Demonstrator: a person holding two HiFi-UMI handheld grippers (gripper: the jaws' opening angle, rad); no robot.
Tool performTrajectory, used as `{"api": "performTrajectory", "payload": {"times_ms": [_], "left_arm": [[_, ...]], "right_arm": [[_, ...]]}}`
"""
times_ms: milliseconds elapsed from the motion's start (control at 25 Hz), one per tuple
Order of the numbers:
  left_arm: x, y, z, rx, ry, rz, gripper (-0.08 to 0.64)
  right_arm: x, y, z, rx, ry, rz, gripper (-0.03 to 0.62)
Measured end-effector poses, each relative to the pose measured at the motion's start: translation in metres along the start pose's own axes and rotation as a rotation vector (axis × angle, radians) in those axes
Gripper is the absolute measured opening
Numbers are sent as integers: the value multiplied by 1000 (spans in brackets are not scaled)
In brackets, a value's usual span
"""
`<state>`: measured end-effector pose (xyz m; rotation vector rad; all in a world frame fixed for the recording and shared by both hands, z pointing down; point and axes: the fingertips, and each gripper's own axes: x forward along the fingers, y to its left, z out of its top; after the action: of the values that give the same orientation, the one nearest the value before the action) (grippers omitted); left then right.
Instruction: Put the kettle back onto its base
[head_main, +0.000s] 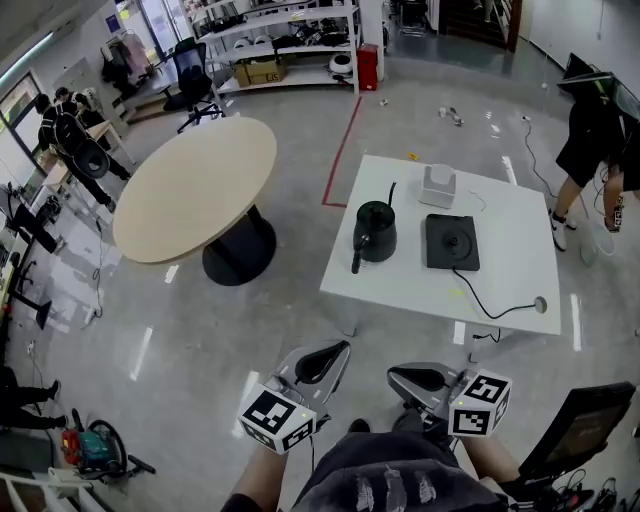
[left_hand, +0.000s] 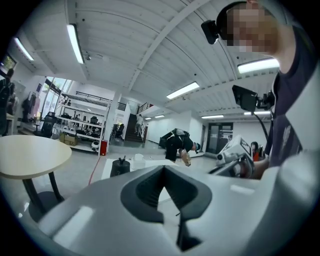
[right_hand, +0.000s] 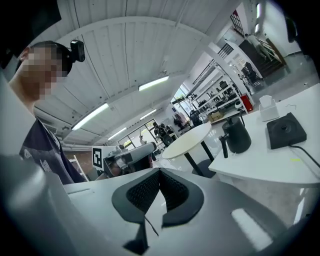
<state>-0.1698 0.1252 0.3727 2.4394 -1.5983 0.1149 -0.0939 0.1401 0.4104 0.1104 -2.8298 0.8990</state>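
Note:
A black kettle (head_main: 375, 232) with a long handle stands on the white table (head_main: 520, 285), just left of its flat black base (head_main: 451, 242). Both are some way ahead of my grippers. My left gripper (head_main: 318, 362) and right gripper (head_main: 420, 380) hang side by side close to my body, short of the table's near edge, both shut with nothing in them. The left gripper view shows the left gripper (left_hand: 164, 172) with the kettle (left_hand: 120, 166) small and far off. Beyond the right gripper (right_hand: 159, 174) in its own view, the kettle (right_hand: 236, 135) and the base (right_hand: 285, 129) sit on the table at the right.
A white box (head_main: 438, 185) stands behind the base, whose cable (head_main: 490, 308) trails to the table's front right. A round beige table (head_main: 195, 185) stands to the left. A person (head_main: 595, 130) bends over at the far right. An office chair (head_main: 580, 430) is at my lower right.

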Motion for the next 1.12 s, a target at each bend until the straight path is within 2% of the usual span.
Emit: {"api": "performTrajectory", "payload": {"times_ms": [360,520,680,880,1040,1120], "left_arm": [[104,-27,8,53,92,-29,2],[145,-40,12,65,123,-23,2],[172,-39,19,64,129,47,2],[174,-15,17,89,158,164,2],[169,17,13,100,167,276,2],[170,35,7,108,174,304,2]], "right_arm": [[-59,-82,29,50,-69,-14,2],[-83,-109,37,69,-65,11,2],[-92,-126,42,60,-18,67,2],[-87,-139,55,25,4,129,2],[-84,-154,63,22,4,124,2],[-84,-163,67,15,4,102,2]]}}
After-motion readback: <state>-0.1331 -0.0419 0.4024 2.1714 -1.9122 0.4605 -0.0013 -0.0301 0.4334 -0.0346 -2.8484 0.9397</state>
